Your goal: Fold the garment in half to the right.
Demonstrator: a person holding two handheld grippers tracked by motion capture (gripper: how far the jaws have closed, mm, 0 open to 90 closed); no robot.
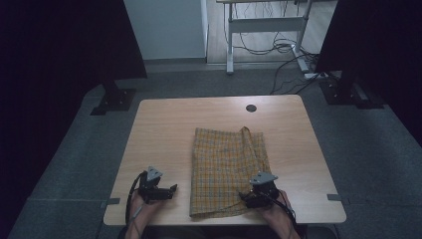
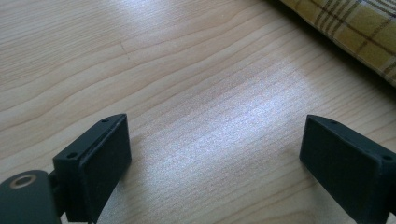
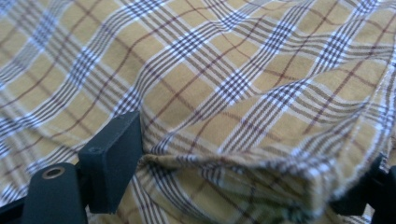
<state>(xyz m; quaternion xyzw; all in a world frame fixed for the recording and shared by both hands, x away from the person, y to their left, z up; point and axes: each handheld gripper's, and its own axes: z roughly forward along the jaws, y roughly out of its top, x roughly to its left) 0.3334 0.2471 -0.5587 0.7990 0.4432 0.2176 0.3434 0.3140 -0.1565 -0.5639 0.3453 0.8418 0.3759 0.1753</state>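
While the checked cloth [image 1: 226, 169] lies flat on the table [image 1: 159, 129], right of centre, a raised fold at its near right corner sits between the right gripper [image 1: 260, 194] jaws, wide apart, pads not pressing yet. Left gripper [image 1: 161, 191] rests on bare wood just left of the cloth, jaws wide open w/ nothing between.

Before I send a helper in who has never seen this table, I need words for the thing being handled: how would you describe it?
Find the light wooden table in the middle of the grey carpeted floor. On its right-hand half lies a folded plaid cloth, mustard yellow with blue, white and dark red lines. It is the only fabric there, with the right gripper at its near corner.
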